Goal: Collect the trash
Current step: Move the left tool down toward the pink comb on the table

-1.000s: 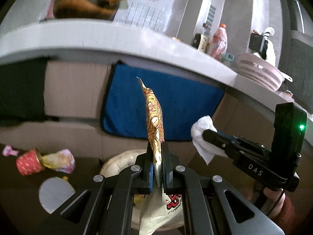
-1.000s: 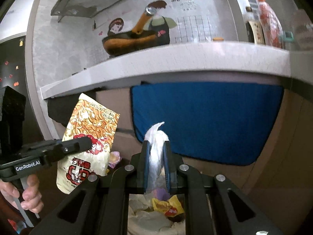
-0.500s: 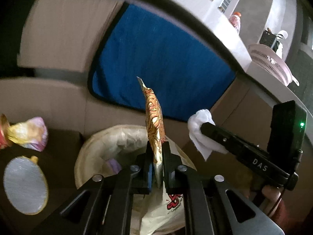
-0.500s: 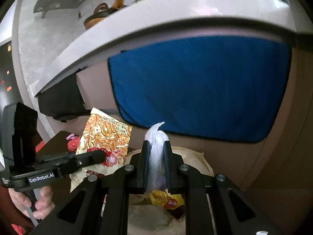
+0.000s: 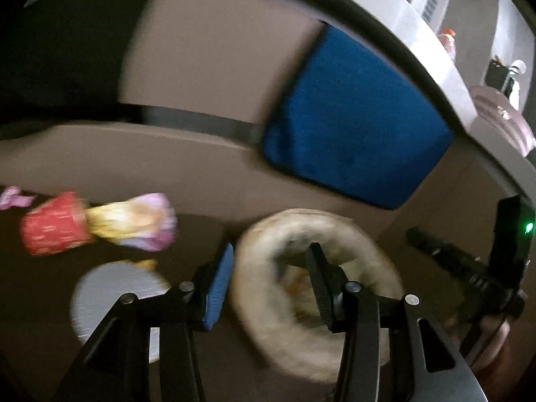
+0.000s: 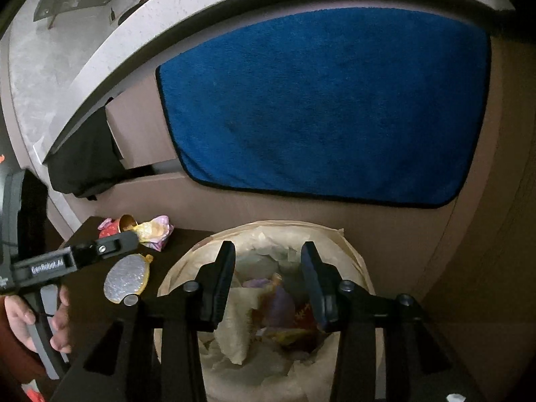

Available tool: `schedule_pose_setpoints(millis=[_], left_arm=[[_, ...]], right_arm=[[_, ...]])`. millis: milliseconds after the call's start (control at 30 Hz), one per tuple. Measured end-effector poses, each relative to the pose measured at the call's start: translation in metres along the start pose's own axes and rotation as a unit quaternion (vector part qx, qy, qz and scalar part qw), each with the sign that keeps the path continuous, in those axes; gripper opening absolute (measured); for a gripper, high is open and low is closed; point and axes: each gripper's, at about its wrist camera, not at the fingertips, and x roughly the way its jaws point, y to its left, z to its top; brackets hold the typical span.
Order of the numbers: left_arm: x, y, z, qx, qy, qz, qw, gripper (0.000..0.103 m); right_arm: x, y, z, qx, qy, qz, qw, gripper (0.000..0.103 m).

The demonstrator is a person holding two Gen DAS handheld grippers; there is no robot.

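Note:
A round bin lined with a beige bag (image 6: pixel 348 248) stands on the floor, holding wrappers and tissue (image 6: pixel 281 301); it also shows blurred in the left wrist view (image 5: pixel 268 234). My right gripper (image 6: pixel 268 281) is open and empty just above the bin. My left gripper (image 5: pixel 268 288) is open and empty at the bin's left rim; it also shows in the right wrist view (image 6: pixel 130 239). On the dark floor to the left lie a red paper cup (image 5: pixel 53 231), a crumpled yellow-and-pink wrapper (image 5: pixel 134 224) and a round silver lid (image 5: pixel 114 301).
A blue towel (image 6: pixel 318 100) hangs on the beige cabinet front behind the bin, under a grey counter edge (image 6: pixel 100 57). A dark cloth (image 6: pixel 83 164) hangs to the left. A small pink scrap (image 5: pixel 13 197) lies beyond the cup.
Both grippers have opened. The snack bag has left my left gripper and the white tissue has left my right gripper. Both views have tilted down toward the bin.

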Motion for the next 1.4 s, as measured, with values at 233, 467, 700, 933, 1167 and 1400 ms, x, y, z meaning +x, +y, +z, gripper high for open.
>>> schedule_pose_setpoints(millis=[233,467,700,933,1167,1400], left_arm=[[-0.039,0.096,-0.017,-0.067,-0.027,0.082,0.9941,0.047],[-0.061,0.206,0.006,-0.141,-0.073,0.174,0.9718,0.047],[-0.030,0.293,0.047,-0.187,-0.045,0.201,0.9604,0.047],[0.006,0.354,0.059,-0.230,0.008,0.222,0.9476,0.046],[-0.004,0.335,0.044,-0.151,0.046,0.209,0.9652,0.040],[-0.033,0.290,0.000,-0.049,0.089,0.183,0.9777,0.039]], right_arm=[[0.009,0.034,-0.001,-0.010,0.007,0.025,1.000,0.039],[0.035,0.094,-0.007,-0.052,0.031,0.053,0.997,0.039],[0.071,0.144,-0.014,-0.080,0.068,0.068,0.992,0.039],[0.096,0.170,-0.019,-0.099,0.098,0.061,0.988,0.039],[0.116,0.177,-0.014,-0.093,0.109,0.062,0.988,0.039],[0.130,0.202,-0.014,-0.099,0.117,0.091,0.984,0.039]])
